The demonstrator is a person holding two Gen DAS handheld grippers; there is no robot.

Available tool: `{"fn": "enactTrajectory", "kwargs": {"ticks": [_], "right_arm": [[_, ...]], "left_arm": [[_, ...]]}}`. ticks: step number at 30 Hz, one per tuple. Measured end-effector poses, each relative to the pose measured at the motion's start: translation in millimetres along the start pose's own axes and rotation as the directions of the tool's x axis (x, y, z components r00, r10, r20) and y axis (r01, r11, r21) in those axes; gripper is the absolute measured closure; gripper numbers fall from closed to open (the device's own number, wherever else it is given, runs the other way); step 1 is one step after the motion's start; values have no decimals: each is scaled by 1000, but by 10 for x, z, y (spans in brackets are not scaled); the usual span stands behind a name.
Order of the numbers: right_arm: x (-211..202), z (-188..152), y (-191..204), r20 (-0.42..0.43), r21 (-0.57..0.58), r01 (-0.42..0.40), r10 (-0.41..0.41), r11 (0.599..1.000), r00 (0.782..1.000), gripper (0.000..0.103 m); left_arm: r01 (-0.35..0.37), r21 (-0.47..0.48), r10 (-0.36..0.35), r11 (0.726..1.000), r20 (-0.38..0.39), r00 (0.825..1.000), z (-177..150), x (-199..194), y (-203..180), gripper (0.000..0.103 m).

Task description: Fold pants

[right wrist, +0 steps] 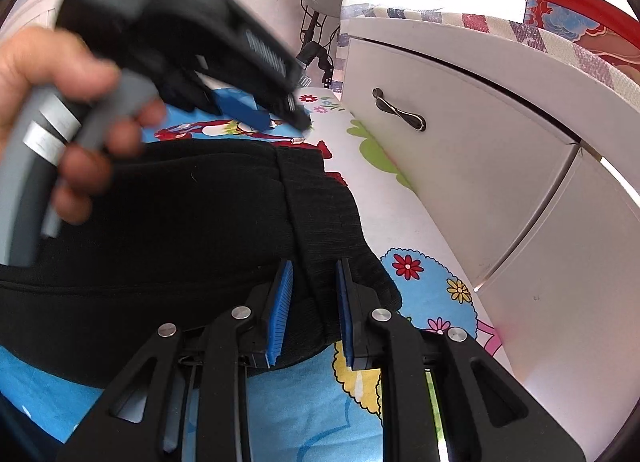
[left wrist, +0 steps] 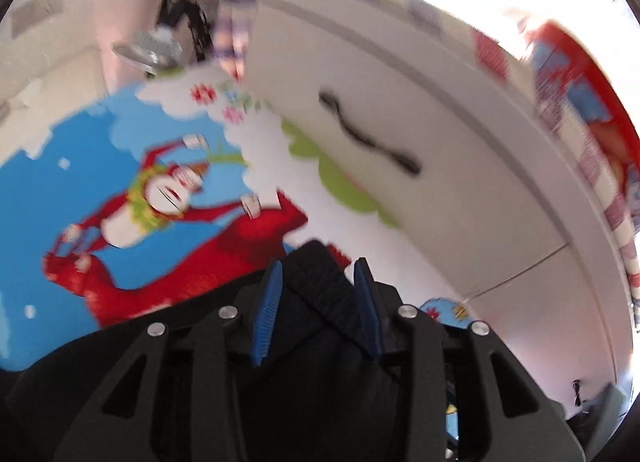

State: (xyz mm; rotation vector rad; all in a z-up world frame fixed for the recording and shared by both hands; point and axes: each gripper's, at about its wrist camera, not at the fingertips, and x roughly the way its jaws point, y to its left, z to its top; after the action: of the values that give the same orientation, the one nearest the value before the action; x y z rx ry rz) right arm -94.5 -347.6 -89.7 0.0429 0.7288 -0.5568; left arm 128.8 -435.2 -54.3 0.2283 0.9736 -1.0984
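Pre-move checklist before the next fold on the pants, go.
1. Right hand-held gripper clamped on the pants waistband: ok.
2. Left hand-held gripper gripping: cannot tell; fabric sits between its pads, the picture is blurred.
3. Pants lying on the printed sheet: ok.
4. Fabric flat, no bunching: not ok, waistband ridge under the right pads.
5. Cabinet apart from the pants: ok.
6. Far leg ends: cannot tell, out of view.

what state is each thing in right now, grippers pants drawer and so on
right gripper: shut on the black pants' ribbed edge
left gripper: jaws part open, pants fabric between them, a grip not clear
black pants: lying bunched on the cartoon bedsheet, not yet folded flat
white drawer: closed, handle untouched
left hand: wrapped around the left gripper's grey handle
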Motion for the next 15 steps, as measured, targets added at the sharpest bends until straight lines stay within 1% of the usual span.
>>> {"fn": "enactTrajectory", "kwargs": {"ticks": [2,4,6,8,9,10,11,12,13,15], "right_arm": [[-33,-2,-18,0,5,-10,10,1000,1000,88],[-116,2,-114,5,44,-42,42,998,999,88],[-217,42,-240,18,78,-44,43,996,999,88],[-319,163,-394,44,106,-27,22,994,999,88],[-348,251,-432,55,104,-24,19,994,998,88],[-343,369,-446,66,88,-48,43,995,997,88],[-303,446,-434,62,71,-72,68,995,996,88],[-238,540,-398,46,47,-88,86,995,995,88],[-173,651,-356,40,32,-126,124,992,991,88],[-62,818,-271,22,26,-208,207,978,978,88]], "left_arm": [[-8,-18,9,1000,61,998,-79,-351,20,66],[-63,-39,67,997,106,992,-241,-704,100,66],[-100,-82,111,992,154,982,-543,-1063,222,66],[-100,-145,128,984,198,972,-900,-1378,384,66],[-92,-186,132,978,219,967,-1099,-1531,487,69],[-80,-230,136,970,238,962,-1322,-1687,583,73],[-65,-268,135,961,249,959,-1554,-1803,664,73],[-65,-284,141,957,256,957,-1702,-1869,729,73],[-69,-302,154,951,269,951,-1904,-1967,761,74],[-54,-323,150,945,280,948,-2224,-2098,806,74]]}}
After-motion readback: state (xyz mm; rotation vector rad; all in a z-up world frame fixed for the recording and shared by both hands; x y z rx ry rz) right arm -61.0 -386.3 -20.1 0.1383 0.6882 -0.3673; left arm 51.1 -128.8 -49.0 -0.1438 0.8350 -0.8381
